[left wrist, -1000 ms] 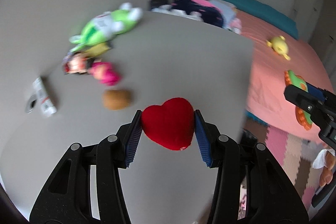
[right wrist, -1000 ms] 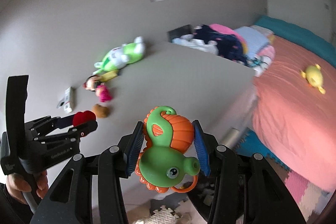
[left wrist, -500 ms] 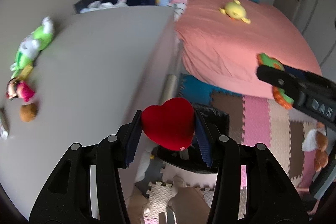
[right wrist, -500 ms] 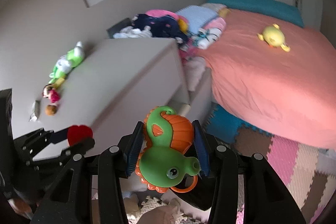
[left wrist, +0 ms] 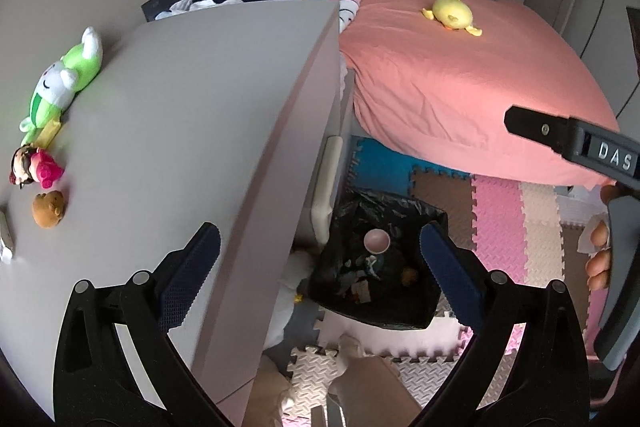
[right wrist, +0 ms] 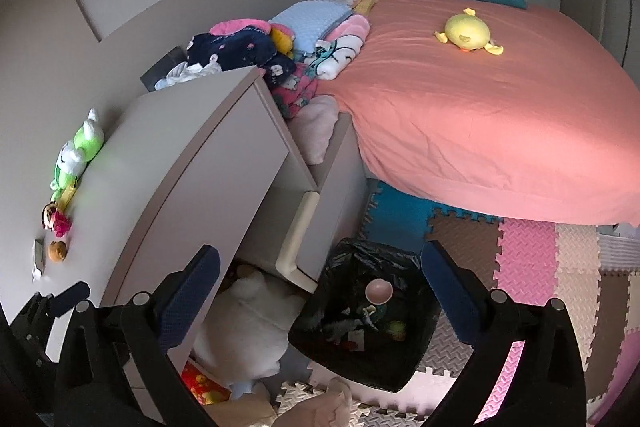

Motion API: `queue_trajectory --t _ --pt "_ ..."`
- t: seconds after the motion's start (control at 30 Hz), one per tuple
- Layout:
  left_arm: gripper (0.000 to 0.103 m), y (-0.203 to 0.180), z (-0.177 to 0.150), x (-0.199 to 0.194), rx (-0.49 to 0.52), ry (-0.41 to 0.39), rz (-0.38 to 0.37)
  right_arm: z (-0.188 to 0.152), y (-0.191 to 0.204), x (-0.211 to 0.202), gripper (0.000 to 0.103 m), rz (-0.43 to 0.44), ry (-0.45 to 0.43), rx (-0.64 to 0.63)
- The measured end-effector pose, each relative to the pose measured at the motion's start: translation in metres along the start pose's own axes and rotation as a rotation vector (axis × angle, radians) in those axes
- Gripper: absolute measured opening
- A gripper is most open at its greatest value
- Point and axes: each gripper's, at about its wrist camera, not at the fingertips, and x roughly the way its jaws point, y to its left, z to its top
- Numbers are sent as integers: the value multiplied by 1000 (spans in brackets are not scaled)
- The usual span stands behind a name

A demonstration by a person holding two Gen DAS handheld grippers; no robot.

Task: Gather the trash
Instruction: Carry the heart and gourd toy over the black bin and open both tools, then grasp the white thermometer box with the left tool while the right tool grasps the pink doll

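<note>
A black-lined trash bin (left wrist: 380, 259) stands on the floor beside the grey desk (left wrist: 192, 131); it also shows in the right wrist view (right wrist: 368, 319). It holds a pink bowl (left wrist: 376, 241) and mixed small items. My left gripper (left wrist: 318, 267) is open and empty, above the desk's edge and the bin. My right gripper (right wrist: 320, 291) is open and empty above the bin; its body shows in the left wrist view (left wrist: 576, 147). On the desk lie a green plush (left wrist: 64, 83), a pink doll (left wrist: 36, 169) and a brown bear head (left wrist: 49, 214).
A bed with a salmon sheet (right wrist: 480, 107) carries a yellow plush (right wrist: 468, 35). Piled clothes (right wrist: 256, 47) sit behind the desk. Foam puzzle mats (right wrist: 560, 267) cover the floor. A white plush (right wrist: 244, 327) lies under the desk.
Both grippers opened. The red heart has left my left gripper and the green-orange seahorse toy has left my right. Both views swung from the desk toward the bin.
</note>
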Motion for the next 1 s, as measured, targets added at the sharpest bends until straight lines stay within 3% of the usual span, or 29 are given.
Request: queue_trajectory --t 0.4,0.67,1.0 --pt "97 63 -7 -23 -78 -38 30 1 76 8 100 76 18 -93" --pt "97 141 -17 -44 -187 -57 92 2 164 19 100 215 43 -191" --pt "97 255 -42 -66 -375 -74 219 1 273 29 100 306 65 -360"
